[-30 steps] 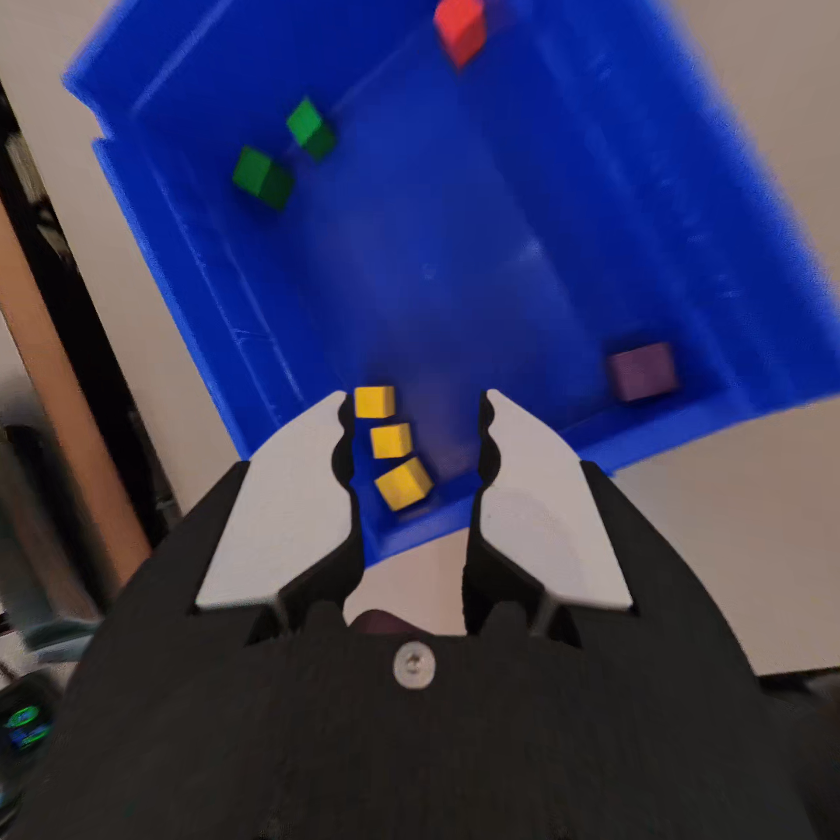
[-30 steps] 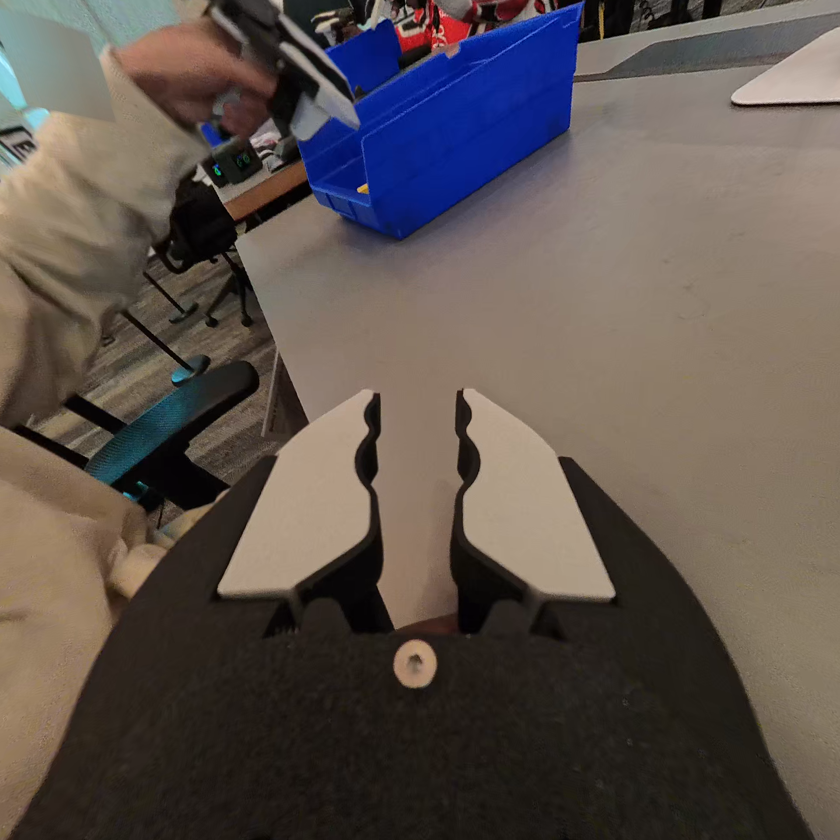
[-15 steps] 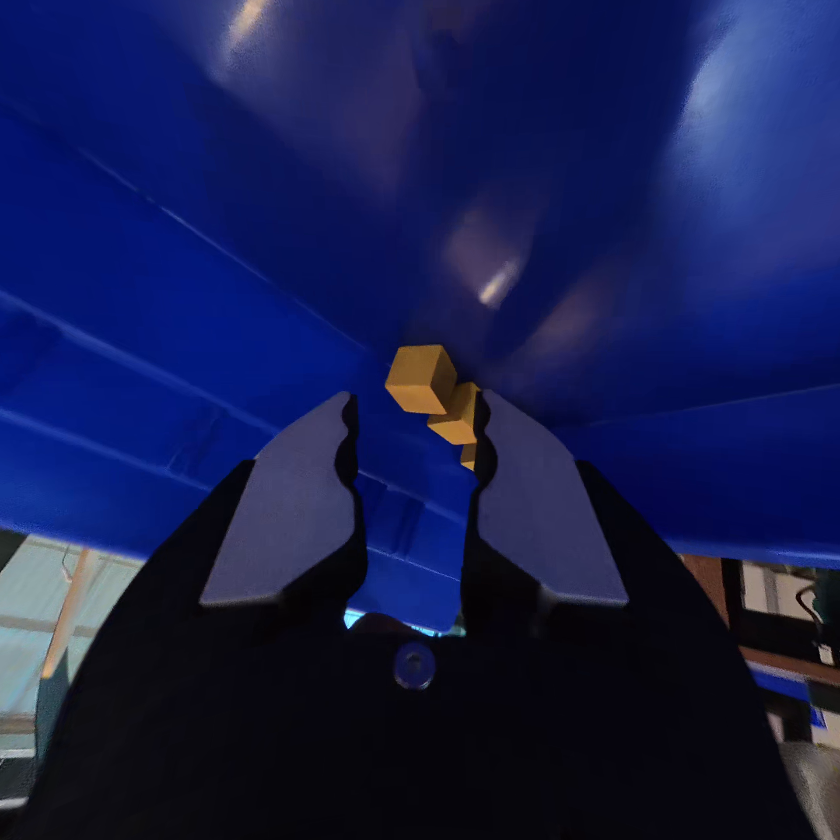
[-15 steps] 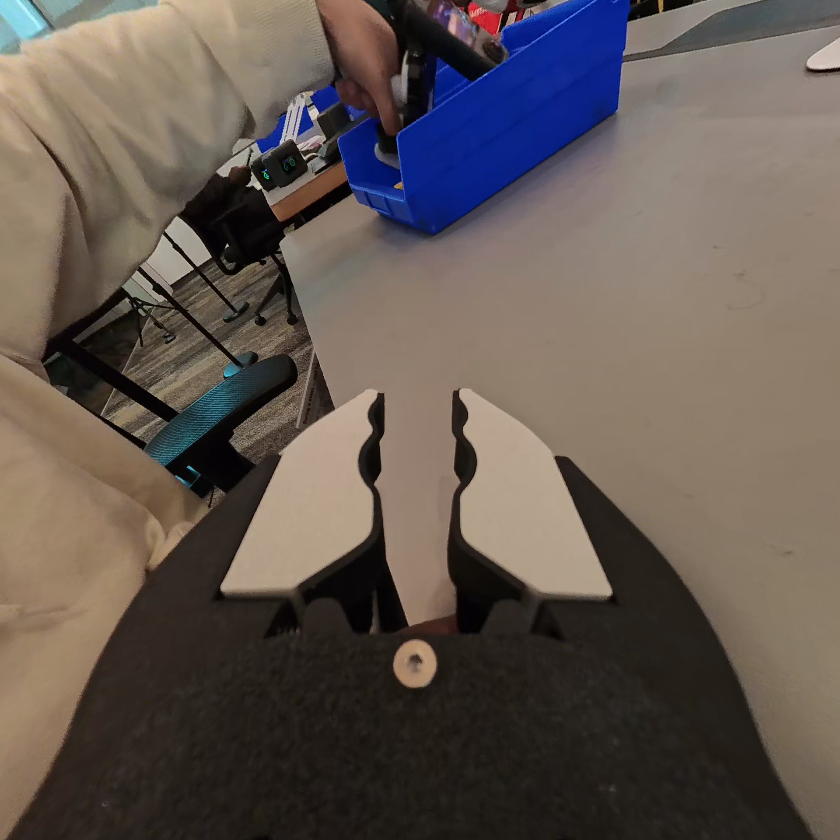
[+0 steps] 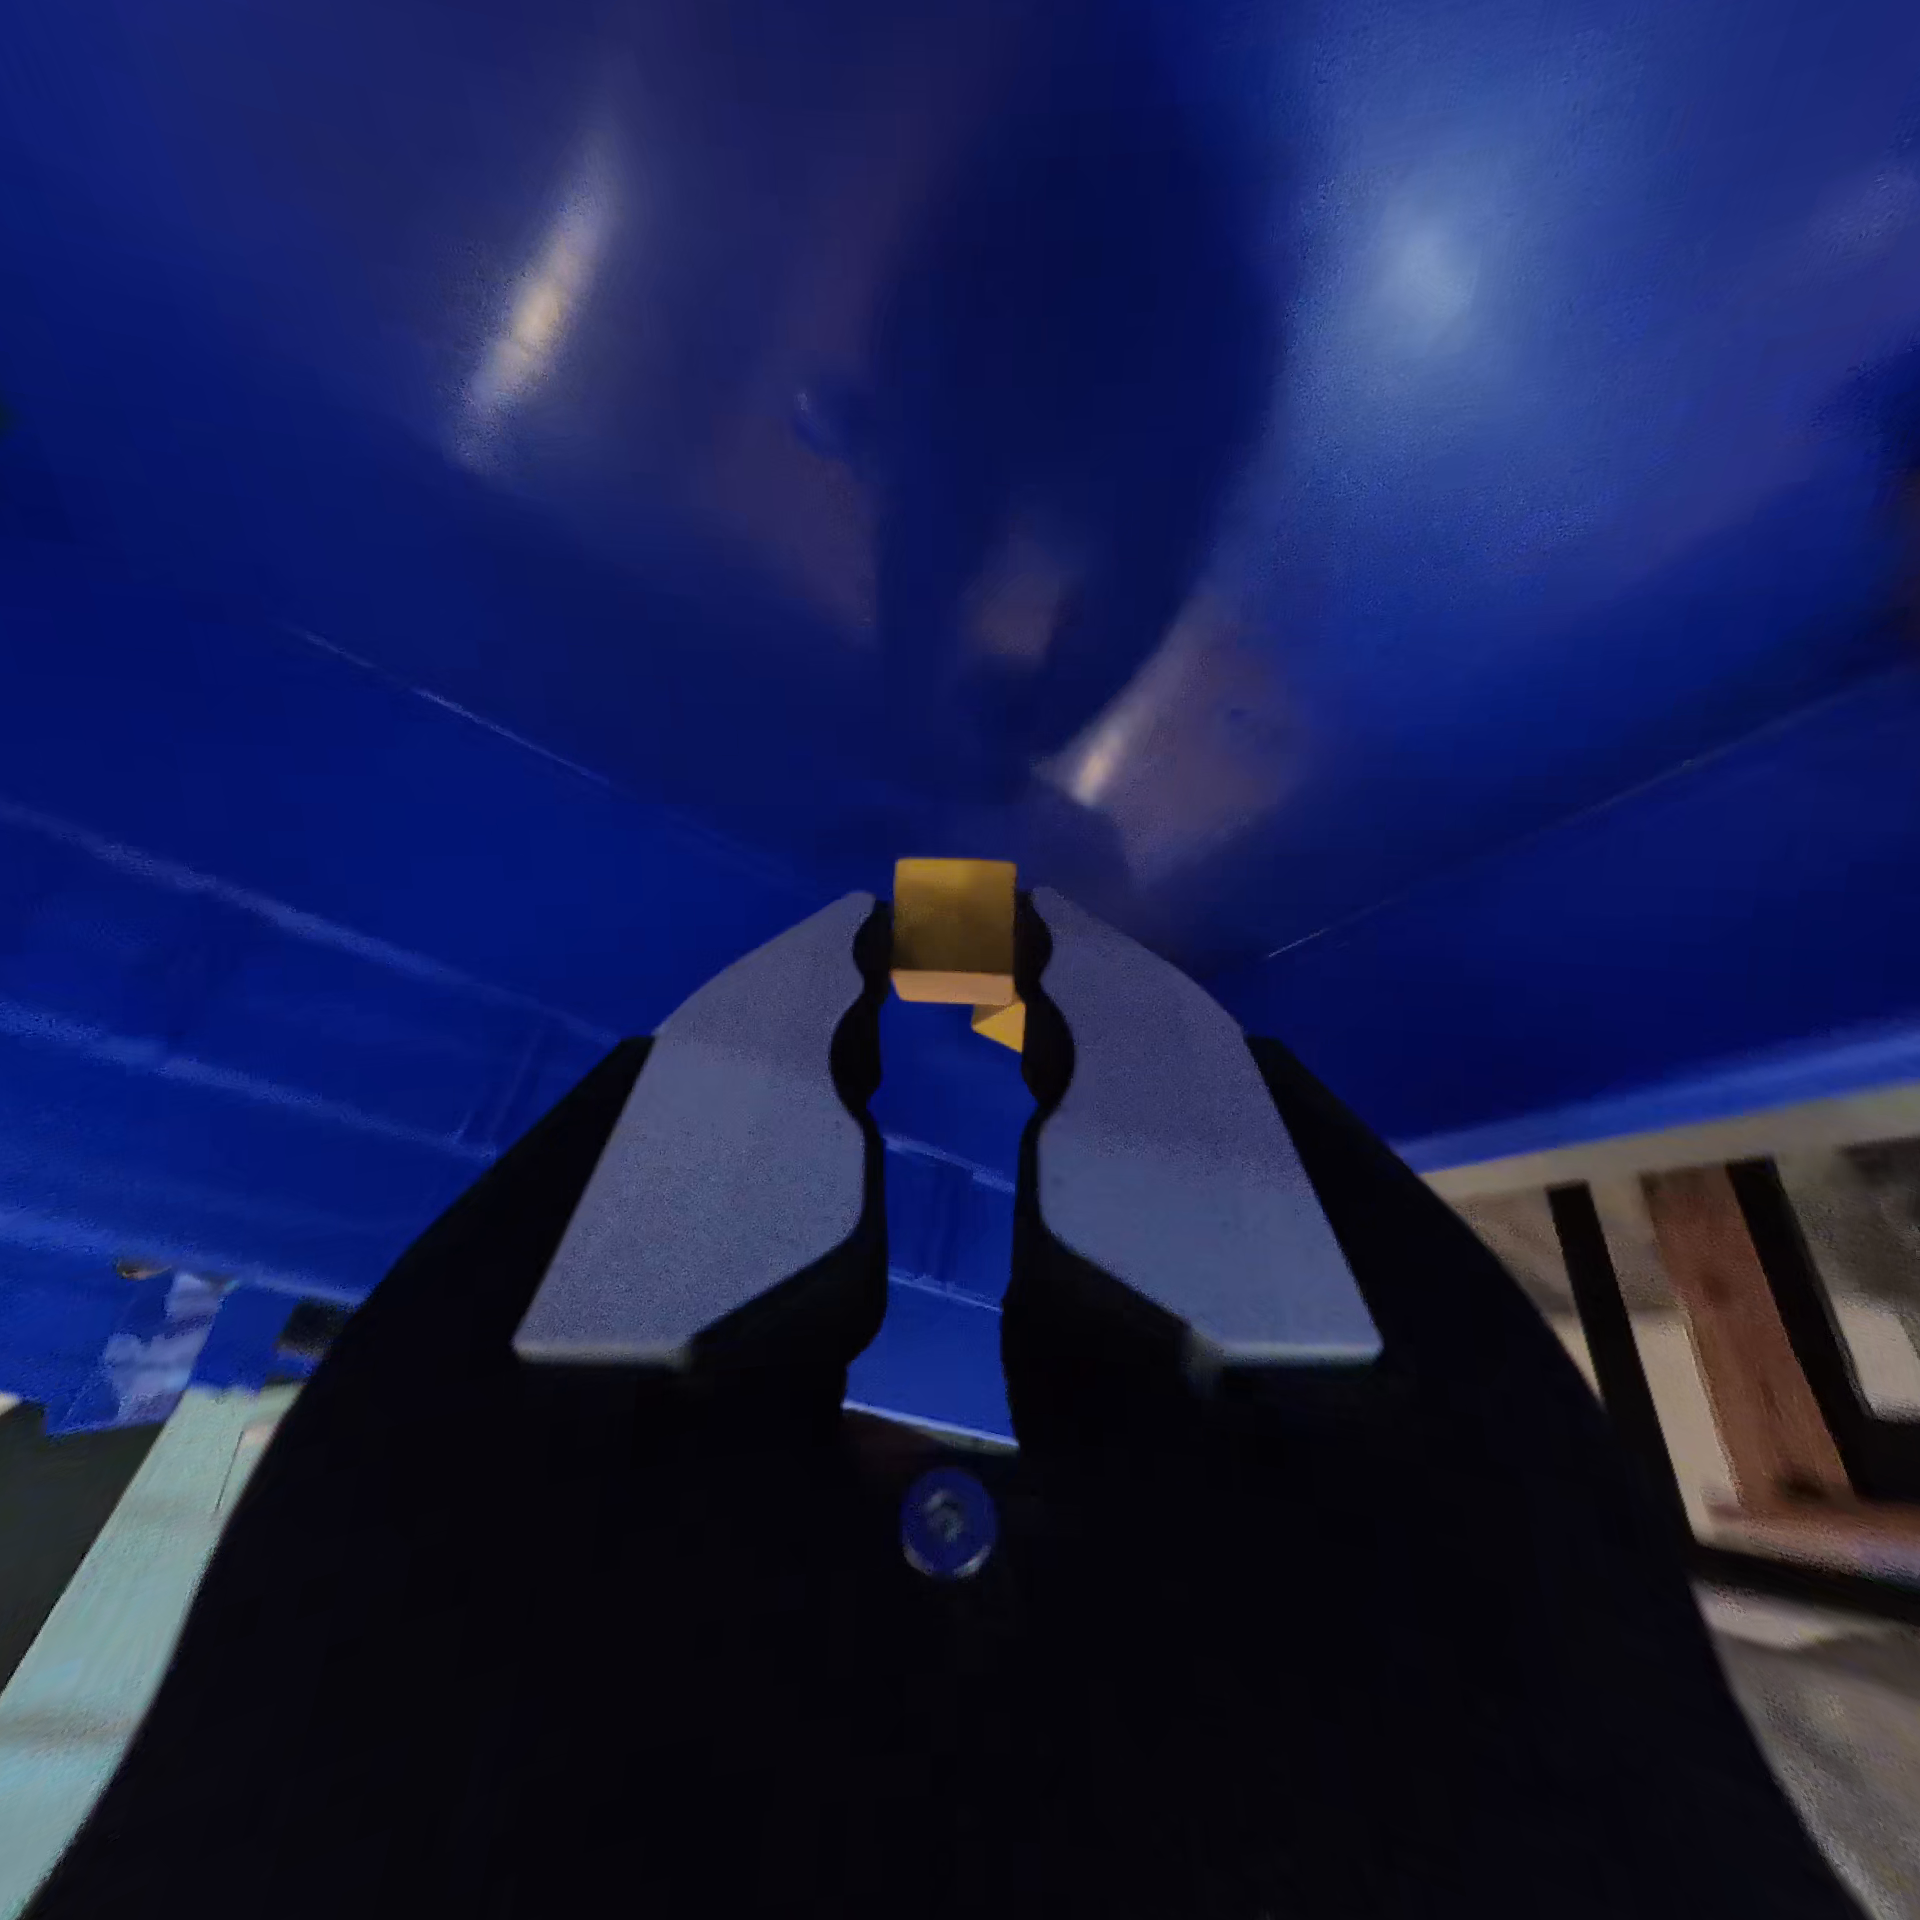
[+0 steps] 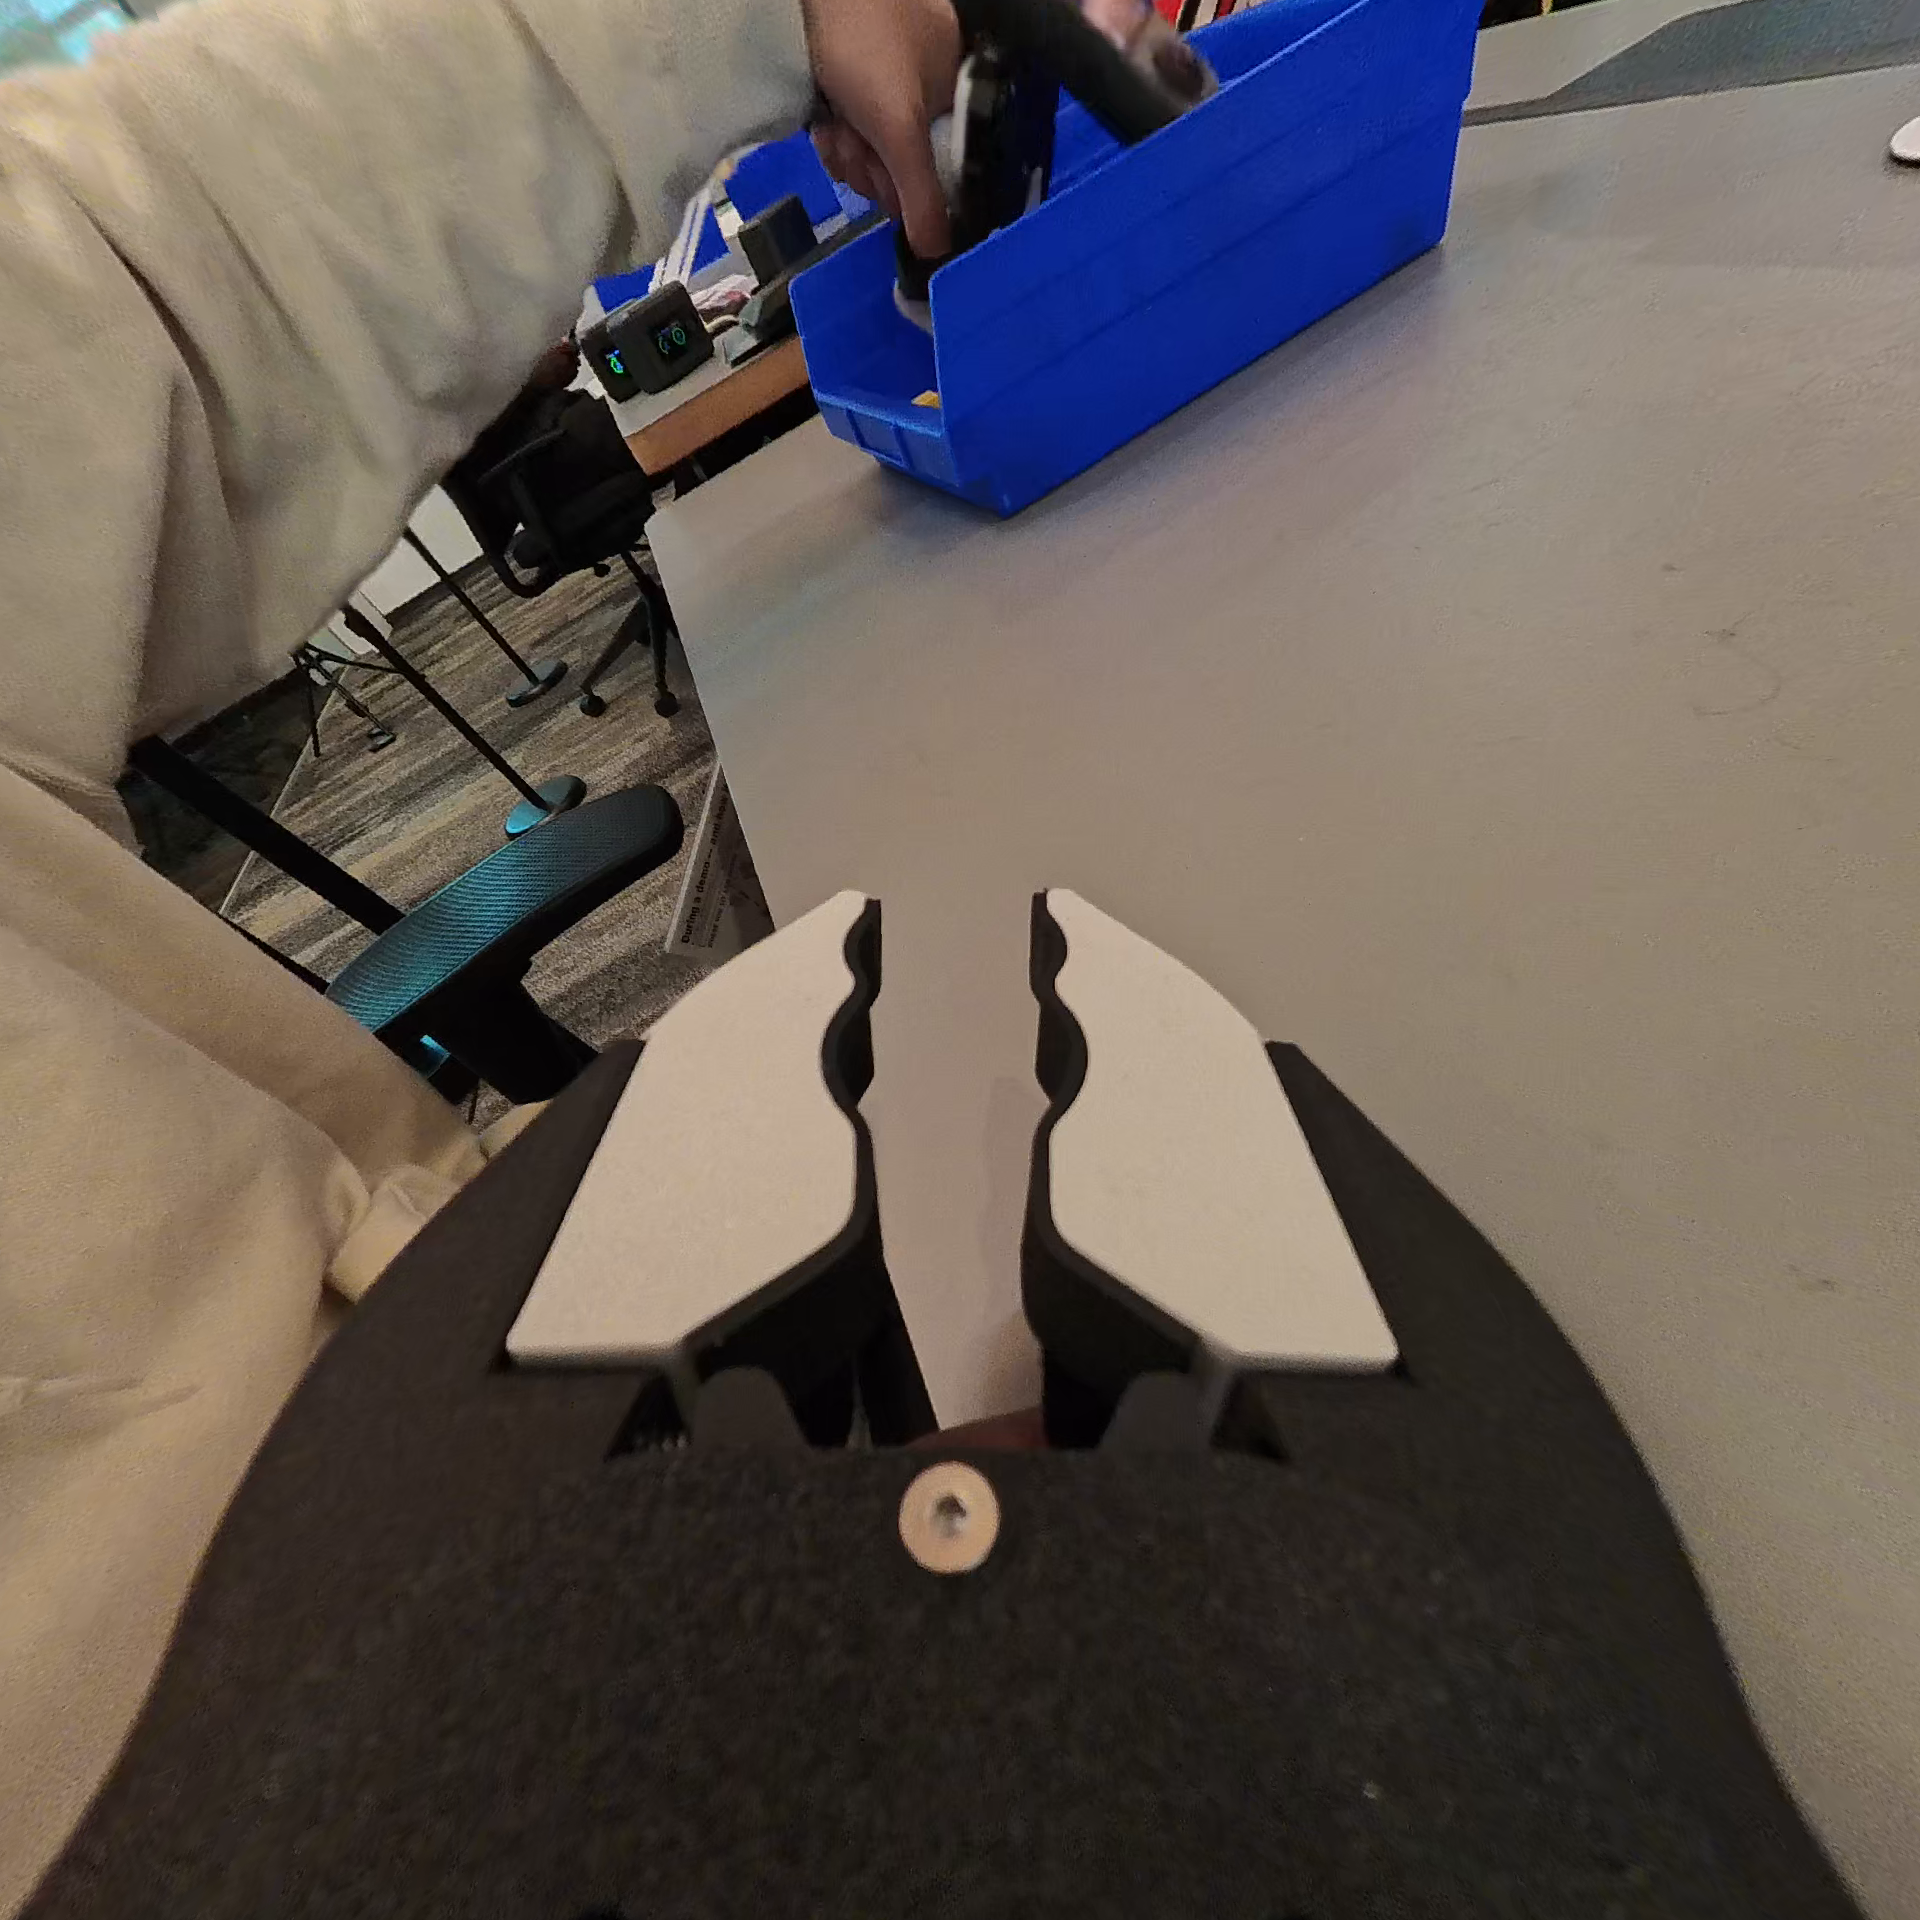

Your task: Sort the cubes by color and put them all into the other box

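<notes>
- Deep inside the blue box [image 5: 520,935], the left gripper [image 5: 954,909] has its fingers clamped on a yellow cube [image 5: 951,925]
- A second yellow cube [image 5: 1000,1023] peeks out behind, mostly hidden
- Right gripper [image 6: 956,914] hovers over the grey worktop [image 6: 1455,779], fingers narrowly parted, empty

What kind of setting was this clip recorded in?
Likely an office or lab workspace: a grey table with a blue bin on it, an office chair on carpet, and small lit devices on a neighbouring desk.
</notes>
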A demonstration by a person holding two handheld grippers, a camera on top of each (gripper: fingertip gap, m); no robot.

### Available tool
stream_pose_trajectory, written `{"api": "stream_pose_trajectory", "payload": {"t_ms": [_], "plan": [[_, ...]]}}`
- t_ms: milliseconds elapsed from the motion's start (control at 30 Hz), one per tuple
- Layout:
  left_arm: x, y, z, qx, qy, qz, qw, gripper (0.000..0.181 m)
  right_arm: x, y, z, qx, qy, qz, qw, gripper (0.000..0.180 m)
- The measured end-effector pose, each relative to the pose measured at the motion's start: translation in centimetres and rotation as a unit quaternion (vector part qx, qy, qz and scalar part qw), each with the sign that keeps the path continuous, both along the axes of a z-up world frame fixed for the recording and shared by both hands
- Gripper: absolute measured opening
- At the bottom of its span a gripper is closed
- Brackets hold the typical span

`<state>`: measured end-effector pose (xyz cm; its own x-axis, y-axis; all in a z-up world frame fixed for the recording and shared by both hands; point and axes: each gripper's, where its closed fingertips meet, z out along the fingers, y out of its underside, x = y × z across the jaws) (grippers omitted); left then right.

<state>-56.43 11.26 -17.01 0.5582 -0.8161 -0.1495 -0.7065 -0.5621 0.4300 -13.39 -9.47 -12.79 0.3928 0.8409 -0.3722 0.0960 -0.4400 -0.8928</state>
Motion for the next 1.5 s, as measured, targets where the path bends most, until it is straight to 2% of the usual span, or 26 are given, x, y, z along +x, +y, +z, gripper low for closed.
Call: {"api": "stream_pose_trajectory", "payload": {"t_ms": [67, 133, 267, 333, 433, 533, 600, 700, 767, 833, 933, 1033, 1067, 1100, 1133, 1233, 1300, 1400, 1500], "plan": [[2.3, 1.1, 1.8, 0.088, -0.074, -0.021, 0.993, 0.022, 0.1, 0.0, 0.1, -0.001, 0.006, -0.002, 1.000, 0.027], [4.9, 1.7, 4.0, 0.186, -0.165, -0.033, 0.968, 0.022, 0.2, 0.1, 0.3, -0.002, 0.012, -0.004, 1.000, 0.027], [7.7, 0.7, 7.6, 0.356, -0.316, -0.032, 0.879, 0.022, 0.5, 0.3, 0.8, -0.005, 0.035, -0.008, 0.999, 0.027], [9.9, -1.1, 9.2, 0.396, -0.425, -0.034, 0.813, 0.022, 0.8, 0.6, 1.2, -0.015, 0.058, -0.011, 0.998, 0.027], [13.7, -5.0, 11.8, 0.416, -0.566, -0.076, 0.708, 0.022, 1.7, 1.9, 2.3, -0.058, 0.118, -0.030, 0.991, 0.030], [18.1, -8.2, 13.7, 0.402, -0.641, -0.119, 0.643, 0.022, 2.3, 4.0, 3.7, -0.142, 0.210, -0.040, 0.967, 0.033], [21.9, -10.2, 14.8, 0.394, -0.663, -0.171, 0.612, 0.022, 1.3, 4.7, 5.1, -0.221, 0.275, -0.003, 0.936, 0.037], [28.3, -13.5, 15.3, 0.379, -0.660, -0.274, 0.588, 0.022, -1.7, 4.5, 7.7, -0.325, 0.343, 0.095, 0.876, 0.046], [32.2, -15.3, 15.5, 0.377, -0.653, -0.333, 0.566, 0.022, -3.6, 4.1, 9.4, -0.356, 0.377, 0.153, 0.841, 0.048], [35.3, -16.8, 15.6, 0.369, -0.657, -0.369, 0.544, 0.022, -5.4, 3.7, 10.2, -0.362, 0.388, 0.186, 0.827, 0.052], [38.3, -17.7, 15.2, 0.347, -0.678, -0.379, 0.526, 0.022, -6.5, 2.6, 11.1, -0.365, 0.425, 0.229, 0.796, 0.055], [39.8, -18.5, 14.8, 0.309, -0.716, -0.365, 0.508, 0.022, -6.5, 2.3, 10.5, -0.354, 0.442, 0.224, 0.793, 0.053], [40.2, -18.6, 14.5, 0.299, -0.724, -0.362, 0.506, 0.022, -6.2, 2.3, 10.6, -0.350, 0.458, 0.225, 0.786, 0.047], [40.4, -18.6, 14.1, 0.295, -0.726, -0.360, 0.507, 0.022, -5.5, 2.2, 11.0, -0.341, 0.479, 0.237, 0.773, 0.030], [40.6, -18.5, 13.7, 0.294, -0.727, -0.357, 0.508, 0.022, -5.2, 2.2, 11.0, -0.337, 0.484, 0.238, 0.772, 0.023], [40.5, -18.3, 13.0, 0.288, -0.727, -0.331, 0.528, 0.023, -4.9, 2.4, 10.1, -0.314, 0.453, 0.209, 0.808, 0.023], [39.7, -18.6, 13.3, 0.291, -0.728, -0.301, 0.543, 0.046, -4.1, 2.4, 9.9, -0.302, 0.442, 0.197, 0.821, 0.023], [37.3, -19.0, 13.4, 0.324, -0.717, -0.247, 0.566, 0.051, -2.1, 2.6, 9.1, -0.240, 0.380, 0.135, 0.883, 0.023], [35.2, -19.9, 11.4, 0.349, -0.708, -0.189, 0.584, 0.050, 0.7, 2.8, 8.0, -0.146, 0.277, 0.047, 0.948, 0.022]]}}
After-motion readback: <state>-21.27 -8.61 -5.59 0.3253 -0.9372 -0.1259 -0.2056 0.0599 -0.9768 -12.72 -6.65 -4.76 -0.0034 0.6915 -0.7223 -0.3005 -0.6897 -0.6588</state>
